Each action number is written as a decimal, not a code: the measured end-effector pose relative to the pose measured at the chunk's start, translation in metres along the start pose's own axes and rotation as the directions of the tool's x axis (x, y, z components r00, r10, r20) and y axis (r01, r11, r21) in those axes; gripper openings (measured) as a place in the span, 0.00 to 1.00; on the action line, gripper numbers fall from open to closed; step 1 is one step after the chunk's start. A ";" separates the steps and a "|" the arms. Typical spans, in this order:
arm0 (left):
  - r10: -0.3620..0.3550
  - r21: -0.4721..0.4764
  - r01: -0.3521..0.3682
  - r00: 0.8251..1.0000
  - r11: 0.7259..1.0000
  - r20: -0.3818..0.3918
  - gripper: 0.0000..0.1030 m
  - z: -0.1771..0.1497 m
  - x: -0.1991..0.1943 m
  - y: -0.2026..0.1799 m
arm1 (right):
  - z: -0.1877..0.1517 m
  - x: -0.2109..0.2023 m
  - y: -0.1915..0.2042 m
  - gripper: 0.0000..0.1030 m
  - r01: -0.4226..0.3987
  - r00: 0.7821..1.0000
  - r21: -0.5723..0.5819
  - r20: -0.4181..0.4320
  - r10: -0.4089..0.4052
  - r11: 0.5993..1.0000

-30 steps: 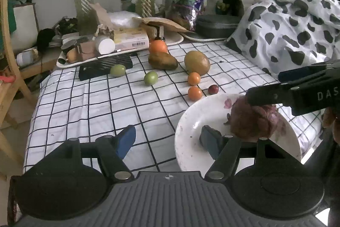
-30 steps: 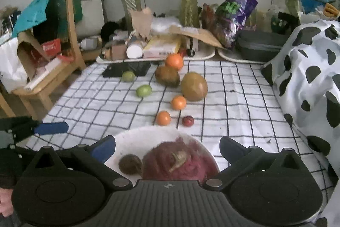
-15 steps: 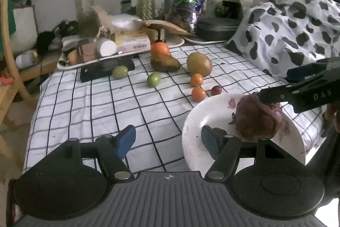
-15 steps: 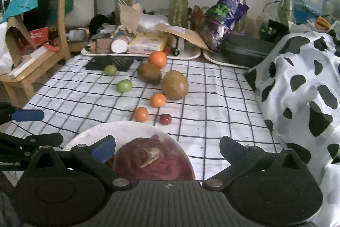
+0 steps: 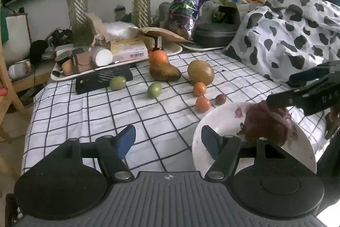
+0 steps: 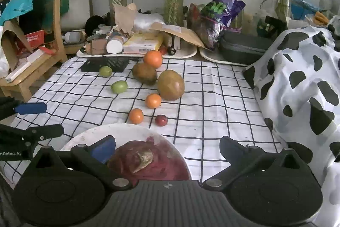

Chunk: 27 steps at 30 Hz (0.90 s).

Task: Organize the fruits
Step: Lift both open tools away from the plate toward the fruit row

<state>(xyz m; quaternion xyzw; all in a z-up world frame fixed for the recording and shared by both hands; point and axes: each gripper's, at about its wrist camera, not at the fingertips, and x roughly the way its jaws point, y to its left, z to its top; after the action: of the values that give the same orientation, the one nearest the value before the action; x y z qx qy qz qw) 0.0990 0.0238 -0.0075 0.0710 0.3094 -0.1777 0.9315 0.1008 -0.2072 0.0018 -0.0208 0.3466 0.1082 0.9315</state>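
A white plate [image 5: 221,120] [image 6: 89,137] sits at the near edge of the checked tablecloth and holds a dark red dragon fruit [image 5: 267,122] [image 6: 148,161]. On the cloth beyond lie two small oranges [image 6: 153,100] [image 6: 136,116], a small red plum [image 6: 161,120], two mangoes [image 6: 171,84] [image 6: 145,73], a large orange [image 6: 153,59] and two green fruits [image 6: 119,86] [image 6: 105,71]. My left gripper [image 5: 167,139] is open and empty, left of the plate. My right gripper [image 6: 167,148] is open above the plate, astride the dragon fruit without gripping it.
A cluttered white tray [image 6: 136,52] with boxes, a black basket [image 6: 106,63], plant vases and a black case [image 6: 244,48] line the back. A cow-print blanket [image 6: 301,86] rises on the right. A wooden chair [image 6: 42,52] stands at the left.
Both grippers have drawn back and up from the plate. The dragon fruit stays on the plate; the small dark fruit beside it is hidden now.
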 end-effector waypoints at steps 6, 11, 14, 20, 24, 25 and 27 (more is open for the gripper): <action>-0.020 -0.025 0.020 1.000 0.999 -0.008 0.65 0.007 0.013 0.006 | 0.002 0.006 -0.004 1.00 -0.002 1.000 -0.012 -0.004 0.002 1.000; 0.004 -0.033 -0.005 1.000 0.999 -0.022 0.65 0.012 0.026 0.014 | 0.004 0.009 -0.009 1.00 -0.002 1.000 -0.011 0.000 0.002 1.000; 0.008 -0.029 -0.009 1.000 1.000 -0.018 0.65 0.016 0.032 0.019 | 0.008 0.014 -0.012 1.00 -0.003 1.000 -0.012 -0.002 0.003 1.000; -0.007 -0.033 0.007 1.000 0.999 -0.023 0.64 0.022 0.047 0.028 | 0.015 0.026 -0.015 1.00 -0.013 1.000 -0.028 -0.011 0.013 1.000; -0.019 -0.028 0.018 0.999 0.999 -0.037 0.64 0.027 0.060 0.032 | 0.021 0.036 -0.017 1.00 -0.021 1.000 -0.042 -0.019 0.021 0.999; -0.019 -0.025 0.018 0.999 1.000 -0.039 0.64 0.028 0.063 0.033 | 0.023 0.039 -0.016 1.00 -0.023 1.000 -0.047 -0.022 0.022 0.999; -0.023 -0.016 0.022 0.999 1.000 -0.040 0.64 0.030 0.069 0.034 | 0.027 0.045 -0.016 1.00 -0.025 0.999 -0.058 -0.028 0.023 0.998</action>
<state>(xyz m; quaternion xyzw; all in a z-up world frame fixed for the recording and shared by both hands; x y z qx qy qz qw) 0.1798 0.0284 -0.0243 0.0639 0.3302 -0.1843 0.9235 0.1549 -0.2116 -0.0081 -0.0452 0.3560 0.1292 0.9244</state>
